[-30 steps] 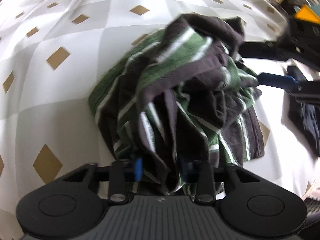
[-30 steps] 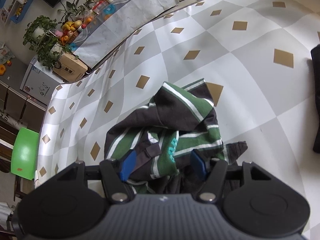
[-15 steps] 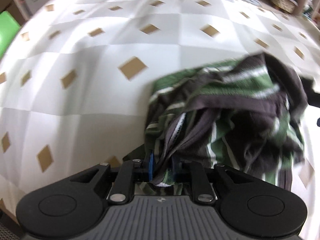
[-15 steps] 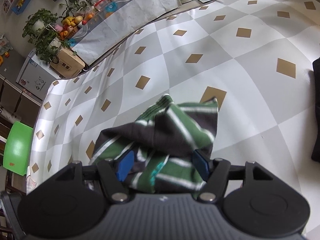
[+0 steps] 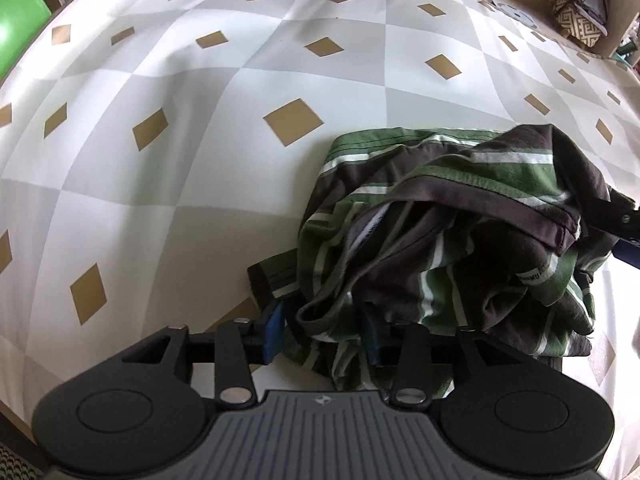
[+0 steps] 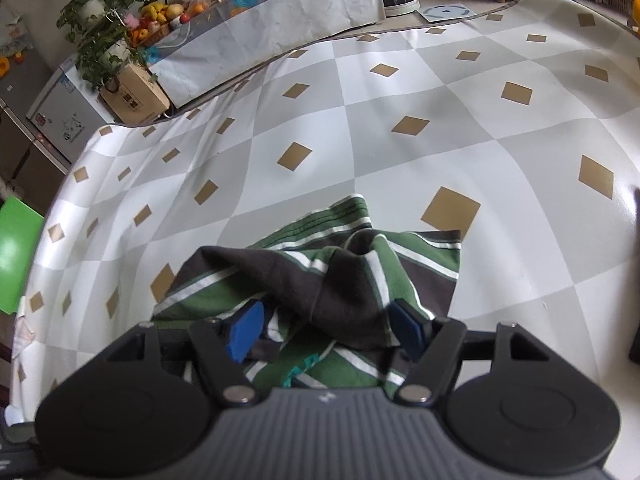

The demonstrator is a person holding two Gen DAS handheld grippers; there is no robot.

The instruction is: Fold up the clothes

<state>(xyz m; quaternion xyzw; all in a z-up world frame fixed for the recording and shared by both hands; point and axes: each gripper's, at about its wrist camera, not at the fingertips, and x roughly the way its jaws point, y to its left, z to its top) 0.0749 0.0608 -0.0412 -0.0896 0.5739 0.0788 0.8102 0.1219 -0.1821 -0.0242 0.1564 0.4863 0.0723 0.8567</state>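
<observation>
Crumpled green-and-brown striped garment [image 5: 448, 232] lying on the diamond-patterned table [image 5: 200, 160]. My left hand-held gripper [image 5: 322, 330], at the garment's near edge, is opening, a fold loose between its blue pads. My right hand-held gripper [image 6: 326, 330], also opening, straddles a dark bunched fold.

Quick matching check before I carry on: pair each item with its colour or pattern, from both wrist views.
Items:
1. garment
2. gripper pads
3. table cover
4. chair

Descriptions:
A. bright green
B. blue
C. green, dark and white stripes
D. grey-white checks with tan diamonds

Pairs: 1-C, 2-B, 3-D, 4-A
</observation>
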